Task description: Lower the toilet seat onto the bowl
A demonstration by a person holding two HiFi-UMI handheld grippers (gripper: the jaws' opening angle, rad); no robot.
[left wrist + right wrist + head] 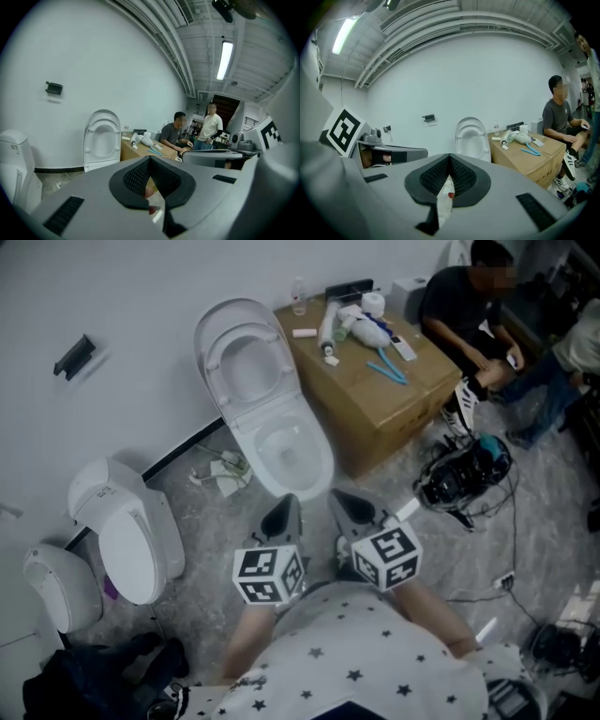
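A white toilet stands against the wall. Its seat and lid (246, 351) are raised upright over the open bowl (287, 452). Both grippers hover side by side just in front of the bowl, apart from it. My left gripper (281, 517) is shut with nothing in it, and so is my right gripper (353, 509). In the left gripper view the raised seat (101, 139) shows far beyond the closed left gripper (150, 159). In the right gripper view the seat (472, 138) stands straight ahead past the closed right gripper (450, 156).
A cardboard box (377, 390) with bottles and small items sits right of the toilet, and a person (469, 310) sits behind it. Two other white toilets (127, 526) lie at the left. A dark bag and cables (464, 474) are on the floor at the right.
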